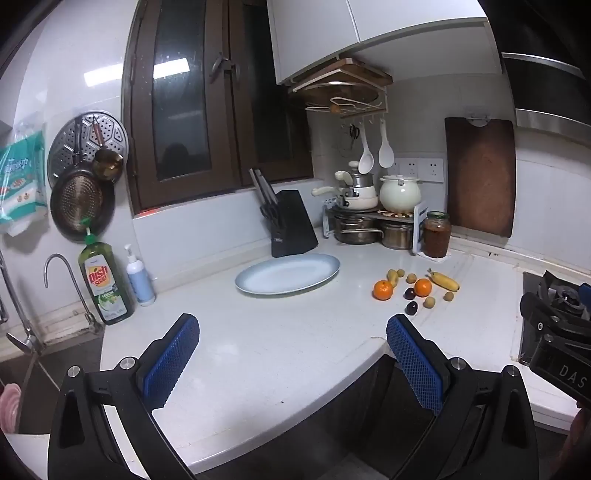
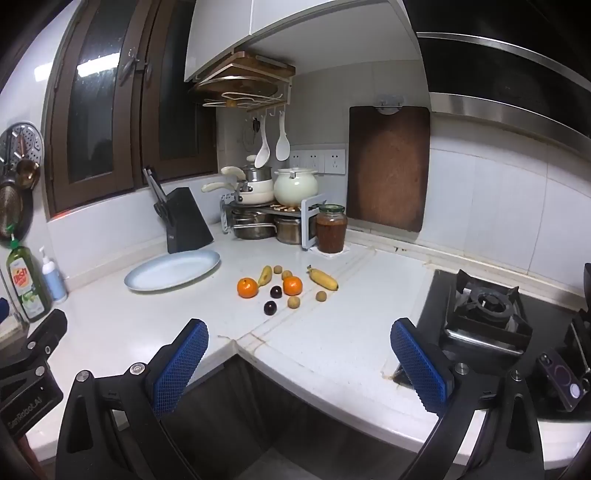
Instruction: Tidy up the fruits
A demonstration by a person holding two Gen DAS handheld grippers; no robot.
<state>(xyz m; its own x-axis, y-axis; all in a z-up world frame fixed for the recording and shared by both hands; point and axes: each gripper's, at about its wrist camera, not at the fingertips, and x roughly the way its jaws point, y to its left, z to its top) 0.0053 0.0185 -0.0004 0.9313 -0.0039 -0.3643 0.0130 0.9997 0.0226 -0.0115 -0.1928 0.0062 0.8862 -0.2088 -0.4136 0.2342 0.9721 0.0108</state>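
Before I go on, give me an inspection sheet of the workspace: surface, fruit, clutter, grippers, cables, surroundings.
Surface: white countertop, stained seam.
Job's things: bare oval plate; loose beside it two oranges, two bananas, two dark plums, small tan fruits.
Clutter: knife block, jar, pot rack, dish soap.
Grippers: left gripper open, holding nothing; right gripper likewise.
Cables: nothing seen.
Surroundings: gas burner, hanging cutting board, window.

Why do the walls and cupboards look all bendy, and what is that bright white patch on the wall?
Left wrist view: the fisheye lens curves the white upper cupboard and dark brown window frame; the bright patch is lamp glare on the glossy white wall tile. Right wrist view: same bending, corners go black, small round fruits stay sharp.
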